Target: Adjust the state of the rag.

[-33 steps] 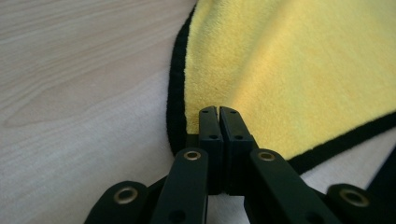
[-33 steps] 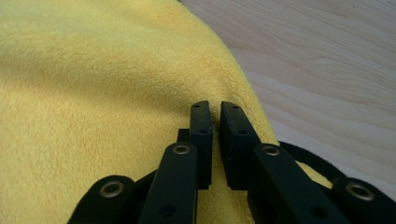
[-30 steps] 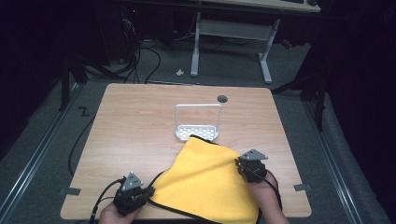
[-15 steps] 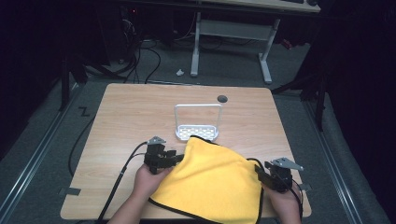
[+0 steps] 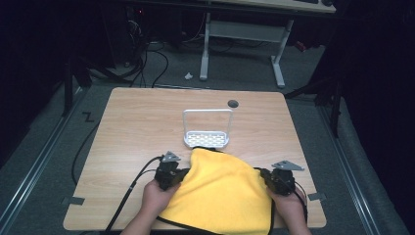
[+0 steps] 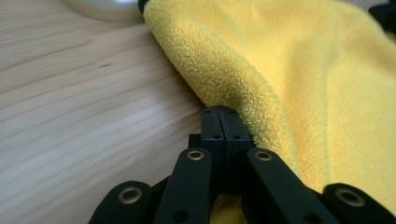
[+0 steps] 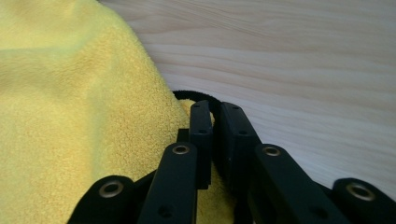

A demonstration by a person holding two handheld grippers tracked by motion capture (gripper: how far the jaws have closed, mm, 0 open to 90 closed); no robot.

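Gripping now: we have both tongs pinched on the yellow cloth [image 5: 220,191], one at each side edge.
Left gripper [image 6: 219,116]: jaws have just closed and stand pressed together, the cloth's rolled left edge caught at the tips; in the high view it sits at the cloth's left flank [image 5: 172,174].
Right gripper [image 7: 212,112]: jaws have just been closing too, a thin slit left between them with the black-bound hem of the cloth inside; how much fabric they hold we can't quite tell from this close angle. In the high view it sits at the cloth's right flank [image 5: 280,179].
Cloth: lying on the near half of the wooden table [image 5: 137,127], humped in the middle, its far tip touching or just overlapping the white rack [image 5: 207,132].
Step in hand: we judge it a two-point hold, ready for a lift or fold.
Doing it well: keep both pinches firm, raise the two hands together and level, and hold the span between them taut so the cloth doesn't sag.
Watch for: the far tip snagging or dragging the rack, so we'd draw the cloth clear of it first.
Risk: a shallow right-hand bite may slip off the hem once weight comes on.
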